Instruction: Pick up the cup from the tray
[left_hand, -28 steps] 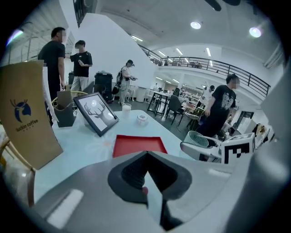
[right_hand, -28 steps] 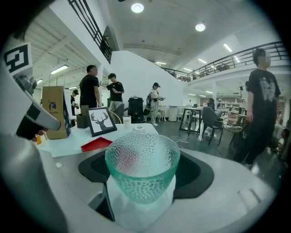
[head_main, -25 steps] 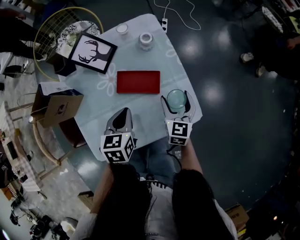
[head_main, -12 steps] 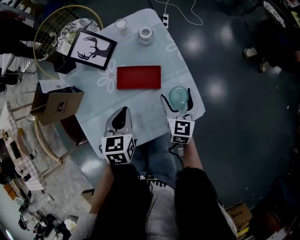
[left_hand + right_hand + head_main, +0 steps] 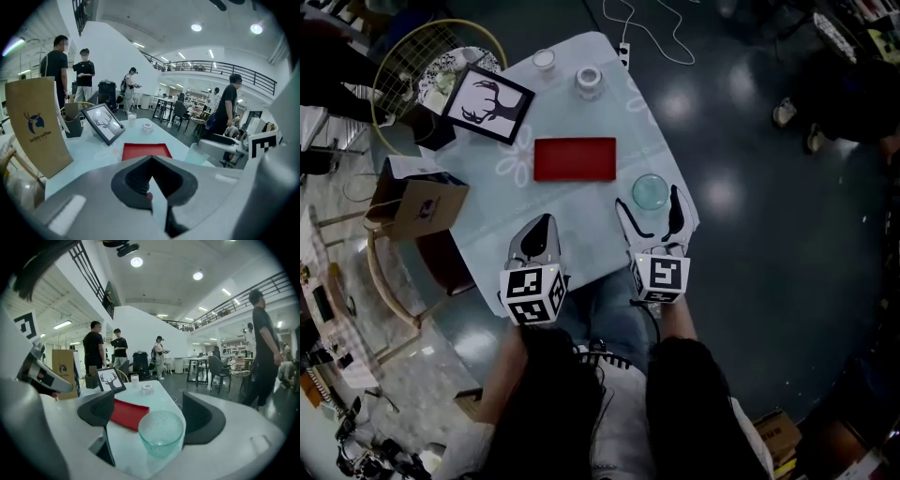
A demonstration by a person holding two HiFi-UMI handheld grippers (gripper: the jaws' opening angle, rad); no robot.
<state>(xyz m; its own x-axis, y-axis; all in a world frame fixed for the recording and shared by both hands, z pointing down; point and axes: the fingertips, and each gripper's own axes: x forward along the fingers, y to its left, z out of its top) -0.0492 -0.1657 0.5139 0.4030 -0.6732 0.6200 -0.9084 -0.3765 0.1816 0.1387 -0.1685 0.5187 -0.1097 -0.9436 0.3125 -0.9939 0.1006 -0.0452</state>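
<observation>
A clear green-tinted glass cup stands upright on the pale table, near its right front corner. My right gripper is open, with a jaw on each side of the cup and a gap to both. The right gripper view shows the cup between the spread dark pads, touching neither. The red tray lies flat and empty at the table's middle, behind and left of the cup. My left gripper is shut on nothing, over the table's front edge.
A framed deer picture leans at the back left, beside a brown paper bag. A small white jar and a little cup stand at the far end. The table's edge runs close to the right of the glass cup. People stand in the background.
My right gripper, shut on the cup before, has opened and drawn back slightly; the cup now rests on the table. The left gripper has stayed in place.
</observation>
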